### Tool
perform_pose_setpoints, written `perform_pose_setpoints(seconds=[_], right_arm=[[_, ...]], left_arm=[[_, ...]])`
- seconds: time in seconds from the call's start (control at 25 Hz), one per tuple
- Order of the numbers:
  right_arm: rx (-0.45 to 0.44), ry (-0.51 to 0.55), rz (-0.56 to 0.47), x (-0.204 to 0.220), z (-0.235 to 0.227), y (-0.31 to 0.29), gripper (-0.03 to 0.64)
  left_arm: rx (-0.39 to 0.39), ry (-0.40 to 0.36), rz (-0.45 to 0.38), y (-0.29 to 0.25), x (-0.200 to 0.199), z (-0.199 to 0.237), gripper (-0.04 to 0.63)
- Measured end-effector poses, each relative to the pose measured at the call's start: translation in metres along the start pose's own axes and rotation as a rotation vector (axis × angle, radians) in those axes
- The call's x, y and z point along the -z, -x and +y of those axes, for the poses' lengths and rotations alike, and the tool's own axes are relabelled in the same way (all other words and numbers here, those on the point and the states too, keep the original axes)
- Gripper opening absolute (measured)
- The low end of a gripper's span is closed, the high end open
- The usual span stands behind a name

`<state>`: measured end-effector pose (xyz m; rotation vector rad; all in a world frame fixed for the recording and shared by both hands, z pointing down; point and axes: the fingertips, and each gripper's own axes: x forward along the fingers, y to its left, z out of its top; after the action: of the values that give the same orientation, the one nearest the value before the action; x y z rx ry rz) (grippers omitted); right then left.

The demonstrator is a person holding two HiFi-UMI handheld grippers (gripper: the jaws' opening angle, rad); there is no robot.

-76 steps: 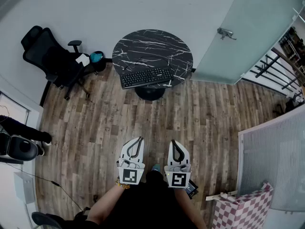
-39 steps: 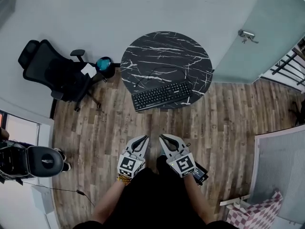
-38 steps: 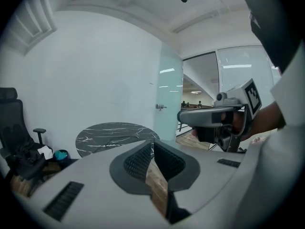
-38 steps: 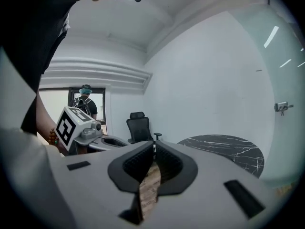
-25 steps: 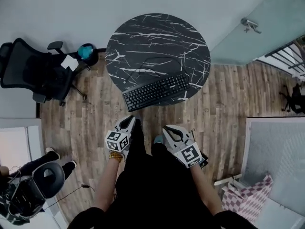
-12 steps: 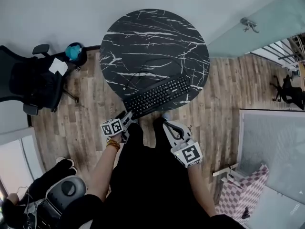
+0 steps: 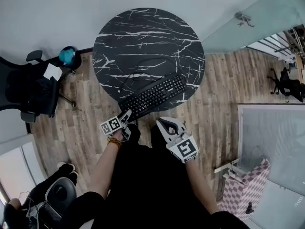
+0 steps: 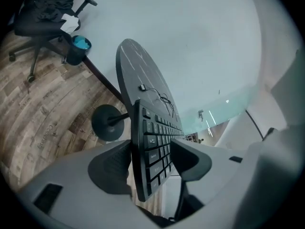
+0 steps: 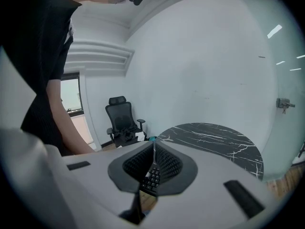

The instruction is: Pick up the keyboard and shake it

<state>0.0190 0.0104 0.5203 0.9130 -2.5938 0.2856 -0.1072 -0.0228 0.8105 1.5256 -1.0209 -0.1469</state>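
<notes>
Fingers (image 8: 110, 168) on my left gripper (image 7: 127, 116) are standing wide, having just been opening, and the near left end of the keyboard (image 7: 153, 95) is sitting between them. In the left gripper view one finger is flanking the underside and the other is flanking the key side, and I am not seeing either one pressing on it. The keyboard is lying flat on the surface (image 7: 143, 32), a round black top with white veins. It is resting along the near edge and slanting, so its right end is reaching farther away than its left. Its cable (image 8: 164, 99) is curling over the surface just beyond it.

My right gripper (image 7: 163, 123) is hovering on the near side of the surface's edge, to the right of the left gripper and apart from the keyboard. Its fingers (image 9: 167, 166) are pressing together with nothing between them.

Off to the far left, a black chair (image 7: 26, 89) is standing on the wooden floor (image 7: 219, 94), with a small bin (image 7: 67, 56) holding something teal between it and the surface. At the far right a frosted glass door (image 7: 248, 23) is showing.
</notes>
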Motion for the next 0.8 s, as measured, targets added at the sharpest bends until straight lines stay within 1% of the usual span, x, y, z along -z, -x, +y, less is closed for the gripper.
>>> perform_pose_setpoints(seconds=[0.08, 0.24, 0.32, 0.4, 0.52, 0.6, 0.68, 0.76, 0.8], right_arm=[[0.0, 0.012, 0.021, 0.002, -0.001, -0.001, 0.032], [0.011, -0.026, 0.023, 0.008, -0.007, -0.003, 0.032], [0.014, -0.039, 0.028, 0.011, -0.008, -0.004, 0.032], [0.026, -0.053, 0.031, 0.015, -0.008, -0.004, 0.032], [0.043, -0.088, 0.019, 0.021, -0.012, -0.006, 0.032], [0.065, -0.125, 0.006, 0.026, -0.02, -0.008, 0.032], [0.115, -0.171, -0.006, 0.032, -0.032, -0.007, 0.032], [0.177, -0.252, -0.024, 0.041, -0.049, -0.004, 0.032], [0.205, -0.318, -0.04, 0.047, -0.058, -0.003, 0.032]], left_arm=[[-0.005, 0.023, -0.009, -0.003, 0.004, 0.001, 0.244], [0.014, 0.011, 0.068, -0.011, 0.02, 0.002, 0.239], [0.026, 0.035, 0.078, -0.012, 0.023, 0.002, 0.206], [0.036, 0.058, 0.094, -0.008, 0.026, 0.001, 0.19], [0.052, 0.038, 0.11, -0.002, 0.027, -0.009, 0.186], [0.073, 0.02, 0.107, 0.004, 0.023, -0.023, 0.173], [0.09, 0.003, 0.112, 0.012, 0.019, -0.039, 0.156], [0.093, -0.002, 0.115, 0.021, 0.015, -0.059, 0.148], [0.094, -0.002, 0.108, 0.025, 0.012, -0.069, 0.139]])
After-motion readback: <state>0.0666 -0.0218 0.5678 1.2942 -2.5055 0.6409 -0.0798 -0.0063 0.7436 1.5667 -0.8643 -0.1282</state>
